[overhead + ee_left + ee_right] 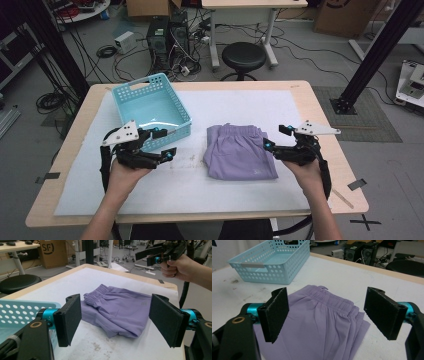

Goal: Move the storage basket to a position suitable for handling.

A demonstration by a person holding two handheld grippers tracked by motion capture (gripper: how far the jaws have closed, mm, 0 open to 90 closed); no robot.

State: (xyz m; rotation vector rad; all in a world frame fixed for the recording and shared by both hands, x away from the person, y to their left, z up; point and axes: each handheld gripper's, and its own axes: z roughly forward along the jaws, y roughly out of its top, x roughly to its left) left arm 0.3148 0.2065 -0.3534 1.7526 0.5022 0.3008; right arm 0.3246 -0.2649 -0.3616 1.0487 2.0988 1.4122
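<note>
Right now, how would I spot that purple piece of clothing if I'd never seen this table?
Look at the wooden table with a white sheet over its top. Near the middle, just right of the light blue plastic basket, lies the folded pair of shorts. It is the one soft, lilac thing there, with a gathered elastic waistband at its far edge.

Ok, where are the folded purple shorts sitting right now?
In the high view the purple shorts lie on the white mat, right of the blue basket, between the open left gripper and right gripper.
</note>
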